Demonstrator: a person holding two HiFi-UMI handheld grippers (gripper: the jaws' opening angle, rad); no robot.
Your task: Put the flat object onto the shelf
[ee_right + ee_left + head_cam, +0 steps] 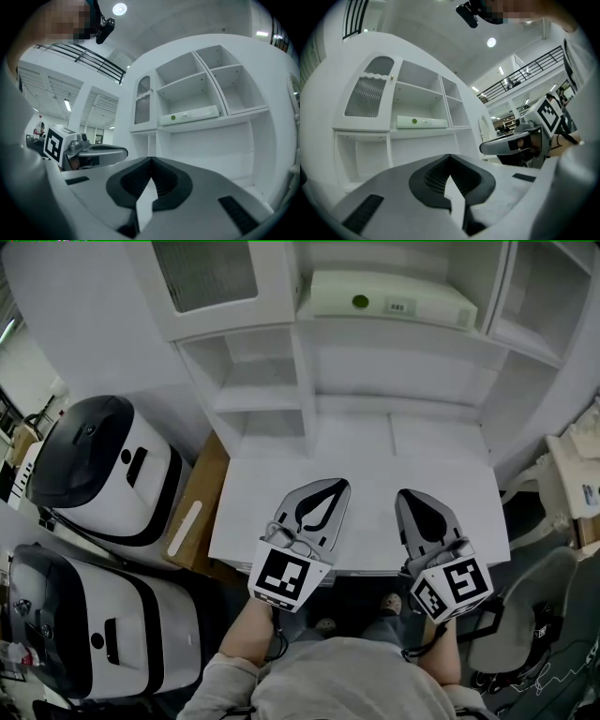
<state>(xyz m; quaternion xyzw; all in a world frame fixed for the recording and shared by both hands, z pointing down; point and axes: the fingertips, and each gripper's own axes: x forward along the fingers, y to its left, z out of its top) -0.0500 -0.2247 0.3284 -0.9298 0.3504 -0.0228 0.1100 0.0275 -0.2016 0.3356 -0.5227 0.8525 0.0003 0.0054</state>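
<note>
The flat object (389,298) is a long white box with a green dot. It lies on the wide shelf (403,329) of the white unit, and shows in the left gripper view (422,122) and the right gripper view (190,115). My left gripper (337,487) hovers over the white table's front edge (281,554), shut and empty, its jaws meeting at the tip (450,156). My right gripper (406,494) is beside it, also shut with nothing held (151,160). Both point toward the shelf unit, well short of the box.
Small open compartments (258,371) sit left of the wide shelf, with a ribbed-glass cabinet door (204,273) above them. Two white-and-black machines (98,470) stand on the floor at left beside a cardboard box (192,512). A chair (534,615) is at right.
</note>
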